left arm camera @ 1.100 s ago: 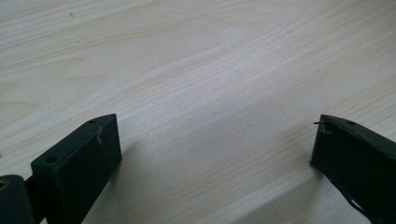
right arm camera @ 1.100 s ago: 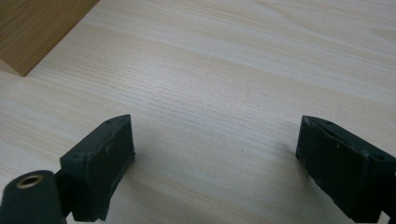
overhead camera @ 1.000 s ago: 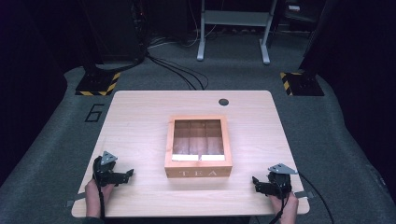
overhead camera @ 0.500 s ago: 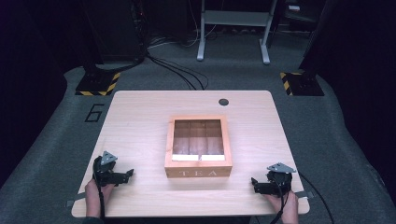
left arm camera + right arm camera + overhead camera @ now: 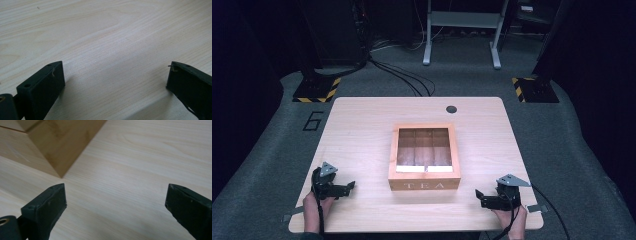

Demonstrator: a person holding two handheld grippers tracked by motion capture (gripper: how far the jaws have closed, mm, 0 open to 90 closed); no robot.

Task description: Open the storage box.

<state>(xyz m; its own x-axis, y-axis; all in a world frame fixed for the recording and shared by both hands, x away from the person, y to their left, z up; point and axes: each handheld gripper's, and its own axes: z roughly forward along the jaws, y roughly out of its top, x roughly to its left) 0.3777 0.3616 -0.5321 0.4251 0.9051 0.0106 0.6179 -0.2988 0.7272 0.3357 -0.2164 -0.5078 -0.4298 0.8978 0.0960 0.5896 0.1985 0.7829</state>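
High view: the table (image 5: 362, 130) is evenly lit from above, while the surrounding floor falls to near black at the upper left and right of the frame. The picture is soft and slightly grainy. A pale glare lies across the glass lid of the tea box (image 5: 424, 156). Left gripper view and right gripper view: bright, diffuse light on the wood; soft shadows spread below each black jaw toward the bottom of the frame. Near jaws are slightly blurred, and the wood grain softens toward the upper edge.

1 tea box (image 5: 424, 186), 2 tongs, 1 table (image 5: 362, 135)
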